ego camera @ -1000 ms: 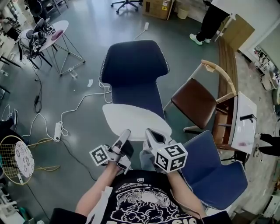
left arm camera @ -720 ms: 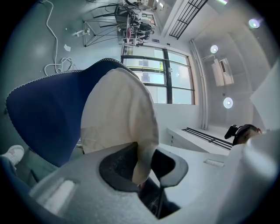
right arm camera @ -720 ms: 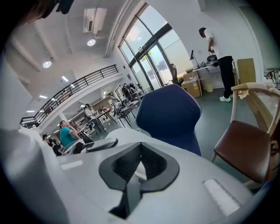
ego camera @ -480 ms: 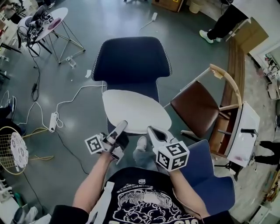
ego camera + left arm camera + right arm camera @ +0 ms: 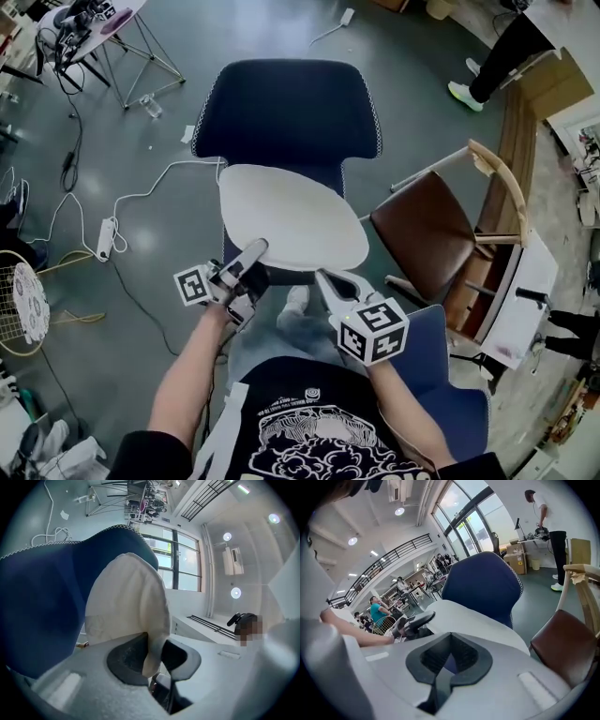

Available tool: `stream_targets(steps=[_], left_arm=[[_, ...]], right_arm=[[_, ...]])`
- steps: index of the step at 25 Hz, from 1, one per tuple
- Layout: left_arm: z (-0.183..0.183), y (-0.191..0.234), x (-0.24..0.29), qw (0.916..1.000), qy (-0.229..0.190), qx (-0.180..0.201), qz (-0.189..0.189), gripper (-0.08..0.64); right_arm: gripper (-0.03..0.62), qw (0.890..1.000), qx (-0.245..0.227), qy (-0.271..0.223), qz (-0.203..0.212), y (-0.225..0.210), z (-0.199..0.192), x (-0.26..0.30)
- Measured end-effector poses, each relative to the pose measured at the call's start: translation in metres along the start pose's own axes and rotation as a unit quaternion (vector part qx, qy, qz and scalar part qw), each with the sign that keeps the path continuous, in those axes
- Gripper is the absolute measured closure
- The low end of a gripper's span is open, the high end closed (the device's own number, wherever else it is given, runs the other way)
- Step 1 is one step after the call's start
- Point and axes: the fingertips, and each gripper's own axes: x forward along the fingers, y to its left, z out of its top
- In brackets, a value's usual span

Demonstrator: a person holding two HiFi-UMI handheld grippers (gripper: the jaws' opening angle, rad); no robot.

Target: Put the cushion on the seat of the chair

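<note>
A: Where is the cushion?

B: The white oval cushion (image 5: 291,216) spreads flat just ahead of both claws. It covers the seat of the blue chair (image 5: 286,108), whose backrest rises beyond it.

A: What is the left claw doing?

B: The left claw (image 5: 257,247) grasps the cushion's near rim. Its jaws are closing, and the left gripper view shows the pale edge squeezed between the dark pads (image 5: 126,656).

A: And the right one?

B: The right claw (image 5: 325,277) sits at the same rim, to the right of its partner. Its jaw tips meet, clenched – but it is hard to tell whether any of the rim is nipped between them.

A: Anything nearby?

B: A brown wooden chair (image 5: 422,230) stands off to the right claw's right.
</note>
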Motion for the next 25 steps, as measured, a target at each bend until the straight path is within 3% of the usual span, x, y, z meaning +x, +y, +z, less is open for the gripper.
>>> stream_targets(steps=[4,10,21,23,25], left_arm=[[0.001,0.03,-0.009,0.9993,0.012,-0.006,0.034,0.502],[0.019,0.053,-0.04,0.9971,-0.011,-0.004,0.076,0.502],[0.018,0.108,-0.084,0.9812,-0.017,0.017,0.191,0.502],[0.017,0.124,-0.097,0.9731,-0.011,0.029,0.228,0.502],[0.016,0.146,-0.118,0.9548,0.007,0.052,0.292,0.499]], right_arm=[[0.595,1.0,-0.003,0.017,0.004,-0.004,-0.008,0.006],[0.595,0.999,-0.003,0.036,0.013,0.002,-0.016,0.019],[0.595,0.998,-0.002,0.066,0.013,0.001,-0.046,0.022],[0.595,0.997,-0.001,0.072,0.014,0.003,-0.052,0.022],[0.595,0.997,-0.003,0.078,0.013,0.004,-0.057,0.023]])
